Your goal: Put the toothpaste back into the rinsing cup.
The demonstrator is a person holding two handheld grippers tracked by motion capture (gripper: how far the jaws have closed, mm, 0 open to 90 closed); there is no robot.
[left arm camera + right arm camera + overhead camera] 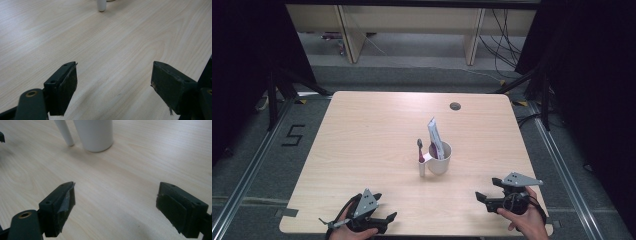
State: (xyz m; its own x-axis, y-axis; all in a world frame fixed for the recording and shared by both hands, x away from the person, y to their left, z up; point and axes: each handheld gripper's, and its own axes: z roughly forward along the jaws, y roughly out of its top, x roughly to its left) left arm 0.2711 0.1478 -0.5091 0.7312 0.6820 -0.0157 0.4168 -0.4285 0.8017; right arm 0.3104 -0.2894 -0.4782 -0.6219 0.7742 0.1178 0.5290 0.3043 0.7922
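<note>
White cup, probably toothpaste inside.

White cup upright mid-table, holding tilted toothpaste tube; toothbrush standing upright, touching cup's left side, bristles up.

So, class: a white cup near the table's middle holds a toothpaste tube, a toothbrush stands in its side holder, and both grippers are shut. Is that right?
Not quite. The cup, toothpaste tube and toothbrush are as stated, but the left gripper and right gripper are both open, jaws wide apart over bare table, as each gripper view shows.
</note>
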